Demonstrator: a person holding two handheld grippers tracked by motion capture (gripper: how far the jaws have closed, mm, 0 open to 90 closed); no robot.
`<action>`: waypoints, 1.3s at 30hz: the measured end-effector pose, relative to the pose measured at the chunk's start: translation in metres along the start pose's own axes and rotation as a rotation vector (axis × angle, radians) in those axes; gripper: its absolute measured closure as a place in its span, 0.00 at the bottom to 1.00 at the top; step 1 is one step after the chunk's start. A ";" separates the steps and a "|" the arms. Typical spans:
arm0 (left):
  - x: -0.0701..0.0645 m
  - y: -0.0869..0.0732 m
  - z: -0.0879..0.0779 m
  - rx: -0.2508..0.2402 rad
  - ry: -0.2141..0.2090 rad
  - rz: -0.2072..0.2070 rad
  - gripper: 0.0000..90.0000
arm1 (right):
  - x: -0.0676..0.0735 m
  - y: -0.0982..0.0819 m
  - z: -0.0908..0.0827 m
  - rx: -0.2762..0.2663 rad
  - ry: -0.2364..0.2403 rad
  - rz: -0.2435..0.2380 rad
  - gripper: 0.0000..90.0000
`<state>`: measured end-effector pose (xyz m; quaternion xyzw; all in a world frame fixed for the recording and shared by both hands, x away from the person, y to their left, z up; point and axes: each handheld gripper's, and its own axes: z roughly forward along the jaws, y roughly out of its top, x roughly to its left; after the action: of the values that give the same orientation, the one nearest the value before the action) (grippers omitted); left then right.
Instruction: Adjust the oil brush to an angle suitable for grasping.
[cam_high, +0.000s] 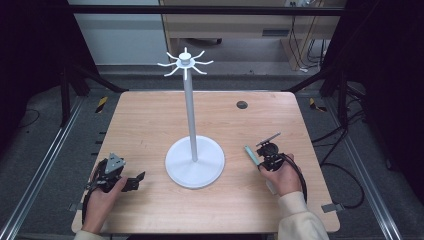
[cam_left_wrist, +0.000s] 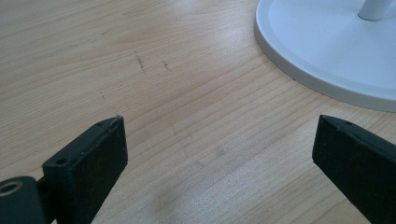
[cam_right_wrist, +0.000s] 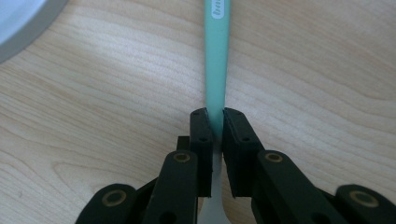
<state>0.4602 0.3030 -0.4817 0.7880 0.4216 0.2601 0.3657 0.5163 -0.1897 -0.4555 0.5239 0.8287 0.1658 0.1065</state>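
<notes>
A slim utensil with a teal handle (cam_right_wrist: 217, 56) lies low over the wooden table (cam_high: 150, 115), right of the white stand (cam_high: 189, 100). My right gripper (cam_right_wrist: 215, 116) is shut on this handle, with the pads pressed against both sides and a pale part of the utensil running back under the jaws. From above, the teal handle (cam_high: 250, 153) sticks out to the left of the right gripper (cam_high: 261, 161). My left gripper (cam_high: 137, 179) rests at the front left of the table. Its jaws (cam_left_wrist: 219, 140) stand wide open with only bare wood between them.
The stand has a round white base (cam_high: 195, 162) and a ring of curved hooks (cam_high: 185, 62) at its top. The base edge (cam_left_wrist: 327, 51) lies just ahead and right of the left gripper. A dark round hole (cam_high: 242, 104) sits at the back right of the table.
</notes>
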 end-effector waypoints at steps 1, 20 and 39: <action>0.000 0.000 0.000 0.001 0.000 0.000 0.03 | 0.000 0.000 0.000 0.000 0.000 0.000 0.92; 0.002 -0.002 -0.005 -0.009 0.016 -0.013 0.03 | -0.006 0.028 -0.067 -0.274 0.013 -0.036 0.92; 0.001 -0.002 -0.005 -0.012 0.016 -0.016 0.03 | 0.008 0.066 -0.132 -0.543 0.083 -0.070 0.92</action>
<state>0.4559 0.3066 -0.4799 0.7802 0.4292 0.2659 0.3693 0.5216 -0.1779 -0.3087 0.4398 0.7752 0.3994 0.2149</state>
